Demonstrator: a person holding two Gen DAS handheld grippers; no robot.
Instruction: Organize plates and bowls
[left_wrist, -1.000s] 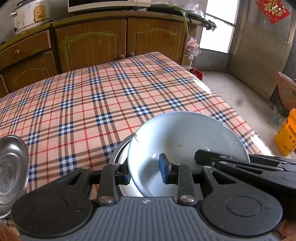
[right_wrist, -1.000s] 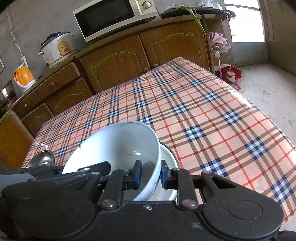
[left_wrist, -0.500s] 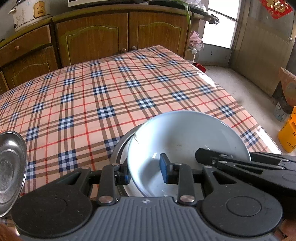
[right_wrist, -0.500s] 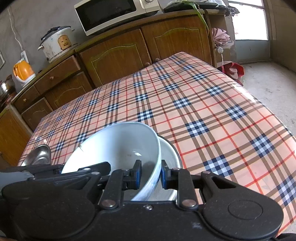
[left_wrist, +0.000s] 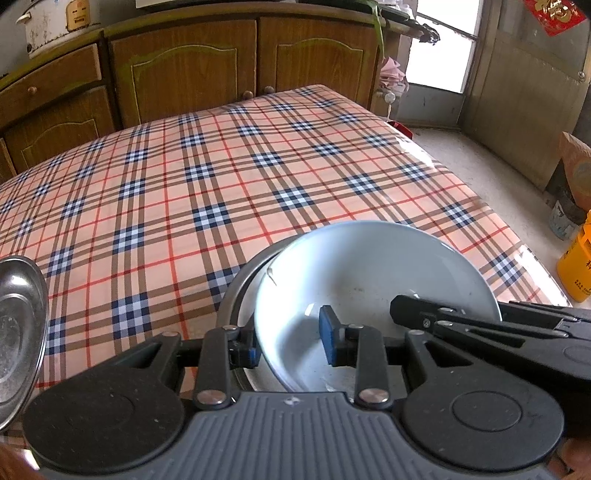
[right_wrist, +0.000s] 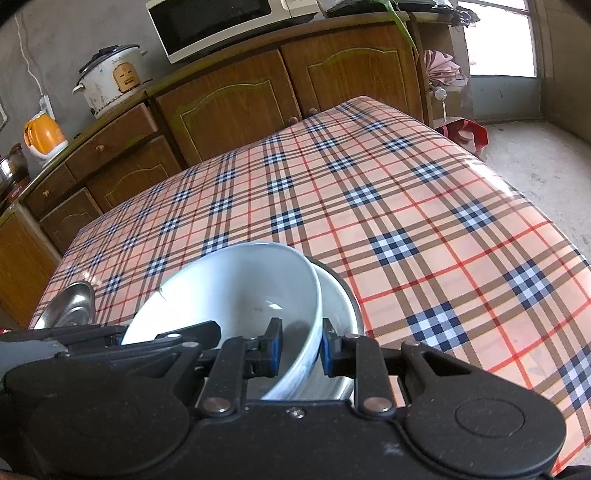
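A white bowl (left_wrist: 369, 273) rests tilted inside a steel bowl (left_wrist: 236, 291) near the front edge of the plaid table (left_wrist: 221, 166). My left gripper (left_wrist: 290, 345) straddles the white bowl's left rim. Its outer pad sits at the wall, while its inner pad stands a little off the inside, so it is open. My right gripper (right_wrist: 299, 349) is shut on the opposite wall of the white bowl (right_wrist: 236, 288), one pad inside and one outside. The steel bowl (right_wrist: 343, 295) shows under and to the right of it.
A steel plate (left_wrist: 18, 332) lies at the table's left front; in the right wrist view this steel plate (right_wrist: 70, 302) is also at the left. Wooden cabinets (left_wrist: 184, 74) stand behind the table. A yellow container (left_wrist: 576, 269) is on the floor at the right.
My left gripper's pads have spread slightly around the bowl's rim. The white bowl and the right gripper's hold on it look the same.
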